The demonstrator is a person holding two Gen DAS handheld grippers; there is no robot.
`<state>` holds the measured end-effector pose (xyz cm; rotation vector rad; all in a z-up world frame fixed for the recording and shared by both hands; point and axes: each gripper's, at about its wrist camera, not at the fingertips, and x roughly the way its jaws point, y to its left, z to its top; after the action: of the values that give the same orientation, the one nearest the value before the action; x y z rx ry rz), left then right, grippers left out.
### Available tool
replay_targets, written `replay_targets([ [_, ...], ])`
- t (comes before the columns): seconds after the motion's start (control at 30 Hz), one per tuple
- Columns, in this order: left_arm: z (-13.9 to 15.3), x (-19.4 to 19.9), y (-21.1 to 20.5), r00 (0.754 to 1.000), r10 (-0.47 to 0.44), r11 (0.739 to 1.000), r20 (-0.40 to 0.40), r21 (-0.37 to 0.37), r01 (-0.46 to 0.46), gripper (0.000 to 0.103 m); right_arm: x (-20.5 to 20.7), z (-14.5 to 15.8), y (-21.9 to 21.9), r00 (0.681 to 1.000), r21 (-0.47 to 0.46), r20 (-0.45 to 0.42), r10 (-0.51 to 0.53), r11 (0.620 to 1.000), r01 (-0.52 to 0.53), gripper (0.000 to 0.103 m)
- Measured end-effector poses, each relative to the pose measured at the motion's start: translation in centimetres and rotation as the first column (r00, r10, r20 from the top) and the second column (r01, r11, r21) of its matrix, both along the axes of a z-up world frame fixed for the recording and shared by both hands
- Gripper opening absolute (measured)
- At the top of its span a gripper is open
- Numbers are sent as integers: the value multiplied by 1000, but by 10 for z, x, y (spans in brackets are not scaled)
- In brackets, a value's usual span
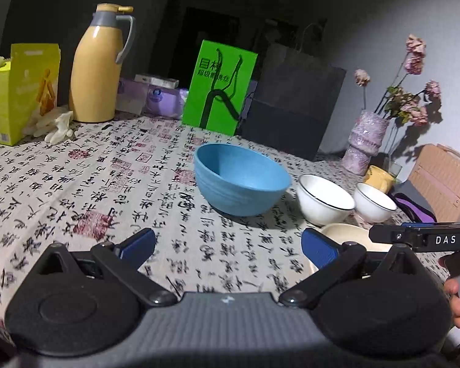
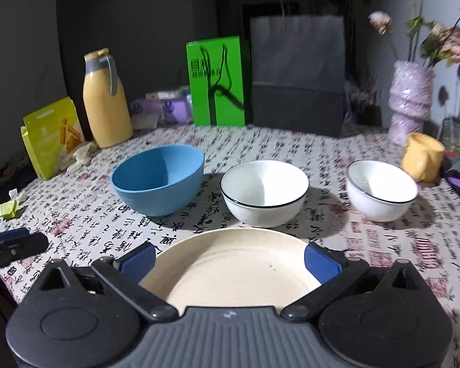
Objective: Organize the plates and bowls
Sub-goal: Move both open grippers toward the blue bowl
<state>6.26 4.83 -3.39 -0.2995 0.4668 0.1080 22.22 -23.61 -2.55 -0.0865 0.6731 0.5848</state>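
- Counter point(image 2: 383, 260) – covered by a cloth printed with black calligraphy and red seals; carries everything below.
- Dark paper bag point(image 2: 297, 76) stands upright at the back edge, with a green bag point(image 2: 216, 82) just beside it on its left.
- Yellow thermos jug point(image 2: 105, 101) with grey handle, upright at back left; a yellow-green snack box point(image 2: 52, 141) near it, further left.
- Lilac vase point(image 2: 409, 98) holding dried pink flowers, back right.
- Cream plate point(image 2: 230, 263) lies flat on the counter, nearest the right wrist camera, directly below the right claw point(image 2: 230, 260). Its rim runs past both blue pads; contact cannot be confirmed from this view.
- Blue bowl point(image 2: 159, 181) upright, left in a row of three beyond the plate. In the left wrist view the same bowl point(image 1: 240, 181) sits ahead of the left claw point(image 1: 228, 250), well apart from it.
- Larger white bowl point(image 2: 265, 191) with dark rim line, middle of the row, close to the plate's far edge.
- Smaller white bowl point(image 2: 381, 190), same dark rim line, right end of the row, apart from the other two.
- Yellow mug point(image 2: 423, 156) lies tilted behind the smaller white bowl.
- Left claw: jaws spread wide, nothing between the pads – only cloth below.
- Right claw: jaws spread wide, gripping nothing.
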Motion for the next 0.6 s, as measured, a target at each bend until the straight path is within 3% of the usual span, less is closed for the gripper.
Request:
replay_targets([
  [0.2, 10, 31, 17, 999, 15, 1000, -49, 5, -15, 103, 39, 4, 25, 997, -1, -69, 31, 1000, -31, 103],
  [0.4, 17, 59, 31, 994, 10, 998, -109, -64, -17, 103, 71, 8, 53, 992, -7, -120, 49, 999, -51, 103],
  [0.6, 19, 85, 46, 986, 38, 995, -161, -90, -53, 103, 92, 13, 81, 992, -38, -101, 72, 996, -77, 103],
])
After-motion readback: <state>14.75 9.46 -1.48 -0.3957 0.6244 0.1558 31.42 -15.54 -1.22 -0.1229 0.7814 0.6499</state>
